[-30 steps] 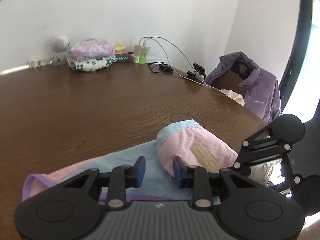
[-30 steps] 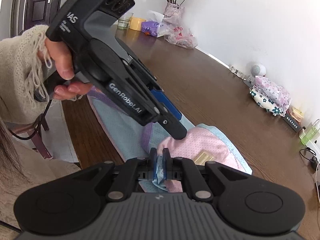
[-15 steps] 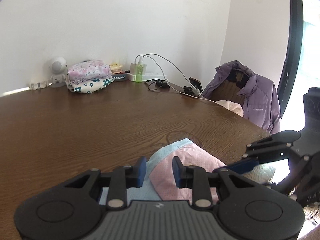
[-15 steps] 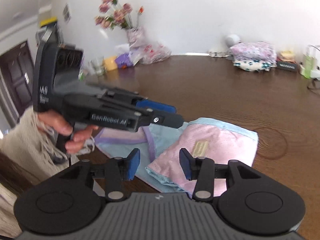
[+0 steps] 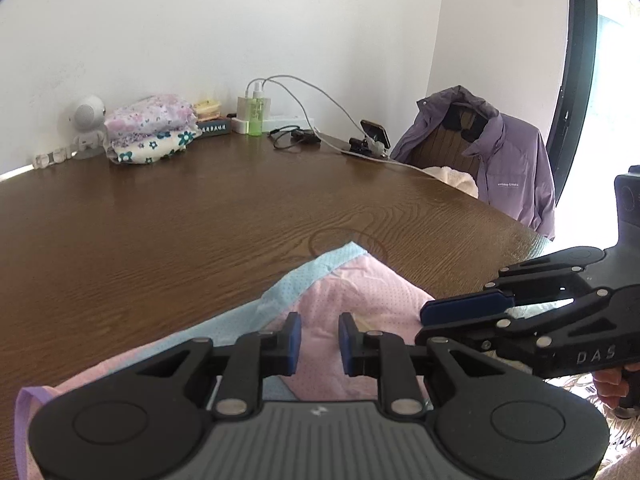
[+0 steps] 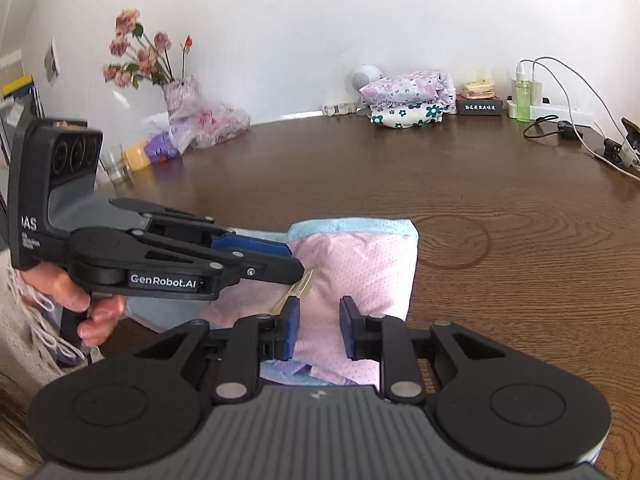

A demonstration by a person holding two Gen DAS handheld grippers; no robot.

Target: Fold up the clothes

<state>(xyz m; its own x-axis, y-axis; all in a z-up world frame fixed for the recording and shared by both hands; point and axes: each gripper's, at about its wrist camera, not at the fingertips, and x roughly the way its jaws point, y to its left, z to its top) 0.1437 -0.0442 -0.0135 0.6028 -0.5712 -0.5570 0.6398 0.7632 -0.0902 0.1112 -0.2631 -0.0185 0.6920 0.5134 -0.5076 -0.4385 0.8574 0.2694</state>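
Because a pink flap lies doubled over the garment [image 6: 356, 268] at the counter's [image 6: 480, 184] near edge, both grippers, left [image 5: 319, 338] and right [image 6: 319, 326], hover above it, jaws parted, holding nothing.

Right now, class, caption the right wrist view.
Two open grippers, right and left, hover over a half-folded pink garment.

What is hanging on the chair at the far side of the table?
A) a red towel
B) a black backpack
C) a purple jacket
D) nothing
C: a purple jacket is draped over the back of the chair beyond the table edge in the left wrist view.
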